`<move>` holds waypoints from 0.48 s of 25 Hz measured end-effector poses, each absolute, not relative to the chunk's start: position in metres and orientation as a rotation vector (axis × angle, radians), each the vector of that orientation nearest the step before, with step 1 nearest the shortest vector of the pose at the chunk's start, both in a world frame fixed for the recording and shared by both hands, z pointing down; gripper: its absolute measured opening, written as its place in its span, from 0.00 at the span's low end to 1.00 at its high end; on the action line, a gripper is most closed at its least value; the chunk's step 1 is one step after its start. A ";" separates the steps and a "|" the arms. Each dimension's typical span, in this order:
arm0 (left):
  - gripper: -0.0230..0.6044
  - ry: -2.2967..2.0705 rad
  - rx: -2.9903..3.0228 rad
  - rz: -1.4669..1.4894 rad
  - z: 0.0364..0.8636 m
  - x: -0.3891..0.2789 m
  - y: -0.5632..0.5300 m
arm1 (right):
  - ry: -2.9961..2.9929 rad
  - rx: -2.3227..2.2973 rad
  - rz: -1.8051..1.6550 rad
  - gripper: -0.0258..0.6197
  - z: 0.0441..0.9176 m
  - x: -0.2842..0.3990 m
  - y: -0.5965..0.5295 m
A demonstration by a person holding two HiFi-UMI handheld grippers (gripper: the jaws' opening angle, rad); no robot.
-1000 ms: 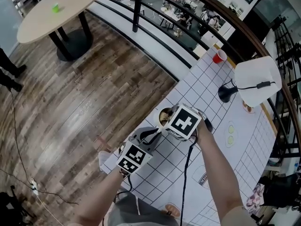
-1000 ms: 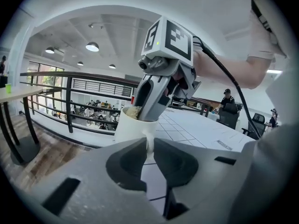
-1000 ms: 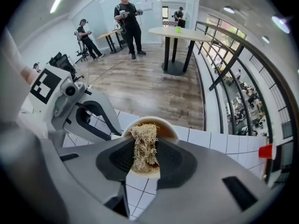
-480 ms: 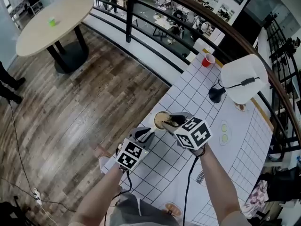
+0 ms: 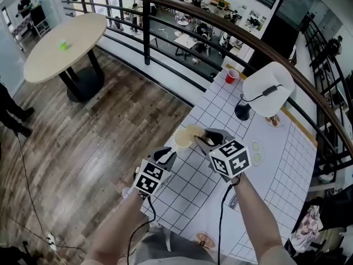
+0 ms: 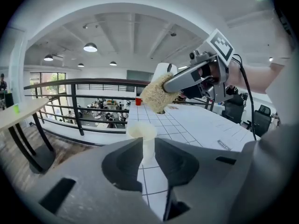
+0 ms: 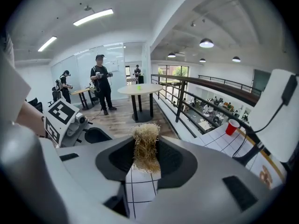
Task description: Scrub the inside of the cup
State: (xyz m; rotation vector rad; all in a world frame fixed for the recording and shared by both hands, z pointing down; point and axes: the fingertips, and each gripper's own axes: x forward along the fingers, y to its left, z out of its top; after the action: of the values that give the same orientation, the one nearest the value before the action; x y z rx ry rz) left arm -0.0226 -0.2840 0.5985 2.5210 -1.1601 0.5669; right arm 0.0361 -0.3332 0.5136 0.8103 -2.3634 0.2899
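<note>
A cream cup (image 5: 181, 139) stands upright on the white gridded table (image 5: 276, 170), close to its left edge. My left gripper (image 5: 167, 154) sits just short of the cup's near side and its jaws are opening. In the left gripper view the cup (image 6: 141, 130) shows through the gap at the left gripper's (image 6: 148, 147) tips, and the pads do not seem to press on it. My right gripper (image 5: 203, 139) is shut on a straw-coloured fibre scrubber (image 5: 193, 130), which hangs over the cup's rim. The scrubber (image 7: 145, 136) sticks up between the right gripper's (image 7: 146, 149) jaws.
A red cup (image 5: 232, 75) and a white lamp (image 5: 267, 90) on a black base stand farther along the table. A dark railing (image 5: 182, 12) runs along the table's far side. Beyond the left edge the wooden floor holds a round table (image 5: 60, 46). People (image 7: 102, 85) stand there.
The right gripper has drawn back from above the cup, taking the scrubber with it, so the cup's mouth now shows. The left gripper stays at the cup's near side.
</note>
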 end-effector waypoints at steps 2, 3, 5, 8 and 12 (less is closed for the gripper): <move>0.15 -1.208 2.523 0.549 0.577 -0.026 -0.279 | -2.385 0.868 0.245 0.22 0.494 0.043 -0.330; 0.15 -1.231 2.532 0.527 0.565 -0.026 -0.277 | -2.397 0.897 0.220 0.22 0.484 0.046 -0.327; 0.14 -1.274 2.554 0.466 0.540 -0.028 -0.272 | -2.426 0.950 0.173 0.22 0.460 0.052 -0.322; 0.09 -1.342 2.584 0.341 0.493 -0.032 -0.264 | -2.477 1.014 0.103 0.22 0.423 0.058 -0.311; 0.08 -1.431 2.607 0.231 0.429 -0.044 -0.249 | -2.529 1.066 0.000 0.23 0.378 0.062 -0.289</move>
State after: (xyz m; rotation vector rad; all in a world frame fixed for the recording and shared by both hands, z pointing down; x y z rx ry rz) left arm -0.0444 -0.2489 0.4292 2.6069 -1.4306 0.2310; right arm 0.0621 -0.2885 0.3777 1.0660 -2.5286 -0.0002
